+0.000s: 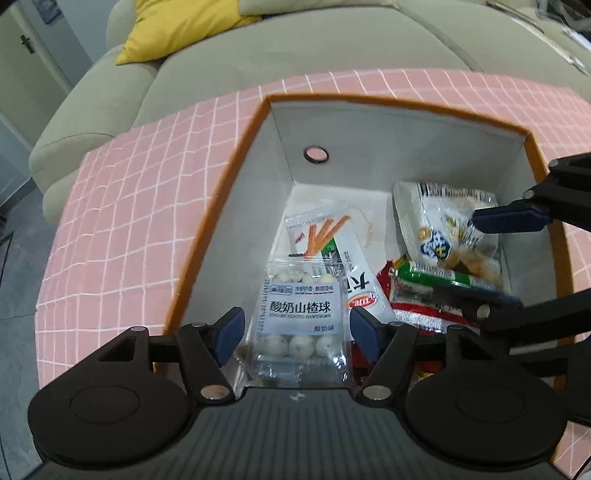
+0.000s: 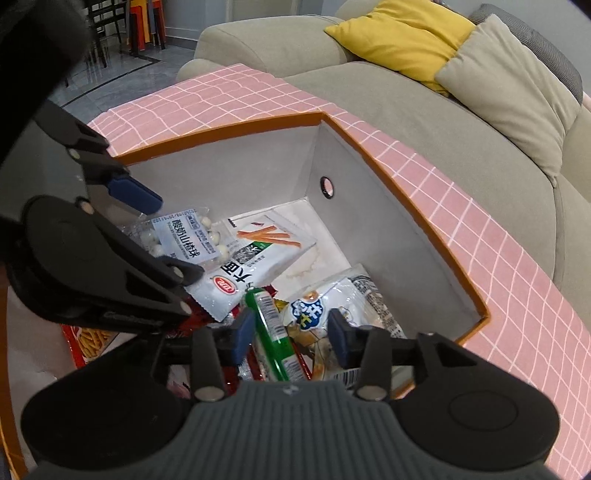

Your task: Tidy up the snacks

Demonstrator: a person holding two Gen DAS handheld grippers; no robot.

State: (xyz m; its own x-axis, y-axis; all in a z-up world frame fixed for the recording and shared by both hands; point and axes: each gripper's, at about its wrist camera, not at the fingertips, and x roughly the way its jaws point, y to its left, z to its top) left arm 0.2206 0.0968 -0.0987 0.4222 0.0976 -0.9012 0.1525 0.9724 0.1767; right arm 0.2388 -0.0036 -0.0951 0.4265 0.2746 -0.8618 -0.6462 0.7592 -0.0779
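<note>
Inside, one orange-rimmed box [image 1: 236, 162] with grey inner walls holds all the snacks in view, and everything below is placed relative to it. It stands on a worktop covered by a pink checked cloth [image 1: 122, 206], with a beige sofa [image 1: 295, 51] beyond its far rim and one yellow cushion [image 2: 402, 33] on that sofa.

Counted in the box: one clear packet of yogurt hawthorn balls [image 1: 301, 317], one white packet printed with orange sticks [image 1: 332, 240], one clear bag of mixed crackers [image 1: 447, 229], one green-wrapped stick [image 1: 443, 277], and one red packet [image 1: 424, 314] underneath the green one. A further red pack with yellow contents [image 2: 88, 336] shows at the box's near-left corner in the right wrist view.

The left gripper [image 1: 297, 334] reaches over the near rim, its jaws spread apart on either side of the hawthorn packet, not pressing it. The right gripper [image 2: 291, 330] hangs over the right half of the box, jaws also parted, with the green stick and cracker bag lying between and below them; whether they touch cannot be told.
</note>
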